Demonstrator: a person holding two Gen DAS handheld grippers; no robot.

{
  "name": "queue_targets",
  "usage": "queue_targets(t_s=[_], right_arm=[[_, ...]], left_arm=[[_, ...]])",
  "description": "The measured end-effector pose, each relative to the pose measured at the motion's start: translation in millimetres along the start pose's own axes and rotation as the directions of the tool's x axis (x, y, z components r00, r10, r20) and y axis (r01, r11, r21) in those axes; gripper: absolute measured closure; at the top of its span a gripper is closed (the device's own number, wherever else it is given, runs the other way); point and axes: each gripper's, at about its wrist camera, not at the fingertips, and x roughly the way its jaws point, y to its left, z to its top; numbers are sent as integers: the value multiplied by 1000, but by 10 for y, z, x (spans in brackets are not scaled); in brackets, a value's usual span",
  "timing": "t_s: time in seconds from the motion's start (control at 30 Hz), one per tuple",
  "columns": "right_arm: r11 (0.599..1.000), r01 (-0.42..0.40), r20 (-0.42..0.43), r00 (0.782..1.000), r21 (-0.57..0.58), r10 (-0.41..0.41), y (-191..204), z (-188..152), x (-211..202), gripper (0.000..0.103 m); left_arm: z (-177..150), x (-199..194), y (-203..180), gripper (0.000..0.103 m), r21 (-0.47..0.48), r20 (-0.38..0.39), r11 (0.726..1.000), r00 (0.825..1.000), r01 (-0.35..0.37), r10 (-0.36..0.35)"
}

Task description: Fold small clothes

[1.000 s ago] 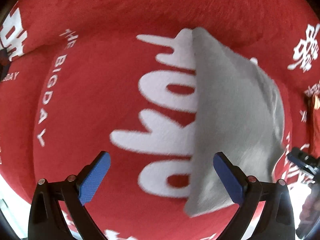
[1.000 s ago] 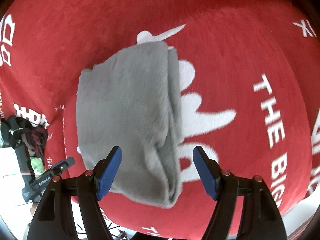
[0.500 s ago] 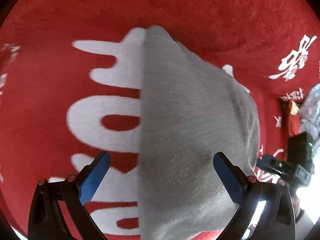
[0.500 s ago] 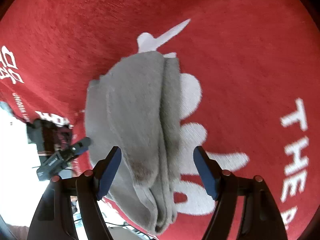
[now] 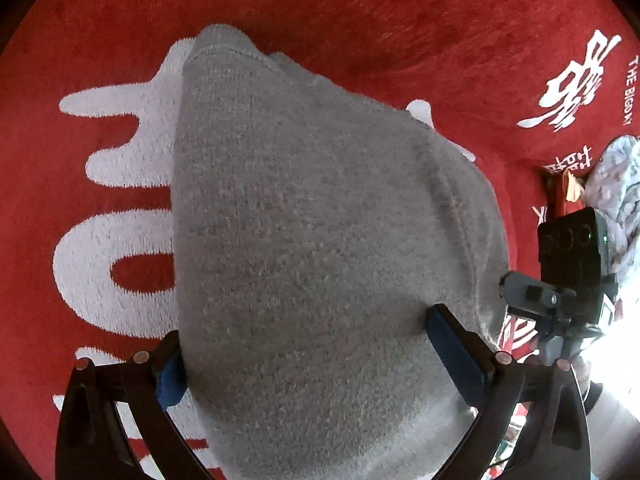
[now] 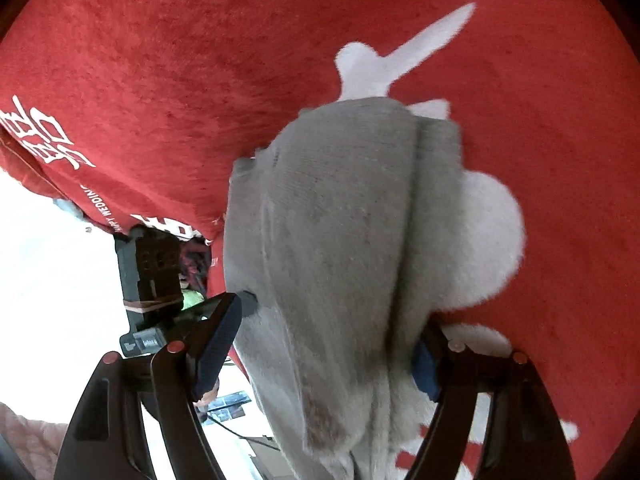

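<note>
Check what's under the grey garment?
The grey garment lies on the red blanket, covering part of its large white lettering. Anything else beneath is hidden.

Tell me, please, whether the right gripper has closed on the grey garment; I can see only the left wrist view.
Observer: It has not closed. The right gripper is open, with one finger on each side of the grey garment.
Operator: Does the cloth lie flat on that side?
Observer: No, a lengthwise crease runs along it, with a narrower folded strip to the right of the crease.
Operator: What is beside that strip?
Observer: A round white patch printed on the red blanket.
</note>
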Motion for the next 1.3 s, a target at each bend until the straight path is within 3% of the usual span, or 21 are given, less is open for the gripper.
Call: queue_targets(t_s=[0.1,0.13,0.17,0.2,0.3,0.43,0.67,1.03,1.13,1.2,1.27,1.3], right_arm=[[999,4,20,1000,44,-5,18,-38,28,26],[998,11,21,1000,68,-13,-14,-63,8,36],[996,25,16,1000,91,-27,-56,-73,8,61],[993,22,12,1000,118,-24,-79,-94,36,66],[990,-15,55,998,142,7,-25,-162,10,70],[987,-80,74,995,137,71,184,-253,-32,72],[984,-118,73,991,133,109,547,-473,-126,72],[981,-120,1,993,155,121,811,-991,227,72],[990,-69,-23,997,125,72,839,-1055,447,72],[996,29,-25,999,89,-26,855,-1044,550,71],[970,234,0,972,63,-235,854,-997,555,63],[938,343,27,938,54,-345,843,-979,495,57]], left_arm=[[-30,-75,13,24,7,28,1000,1000,-12,12],[-43,-119,46,29,-4,40,1000,999,1,-1],[-49,-163,85,41,-17,50,1000,999,19,-18],[-59,-218,130,50,-34,60,998,997,46,-44],[-97,-351,159,61,-44,75,995,993,93,-90],[-176,-550,51,62,9,89,993,989,115,-116],[-453,-1028,52,62,33,100,986,981,165,-168],[-953,-1312,486,62,27,38,996,996,80,-81],[-1026,-1188,648,62,27,26,999,999,25,-26],[-1068,-1084,767,62,12,8,996,996,-88,88],[-1115,-1088,870,55,-18,16,992,992,-127,128],[-1149,-1135,932,45,-51,33,991,992,-120,122]])
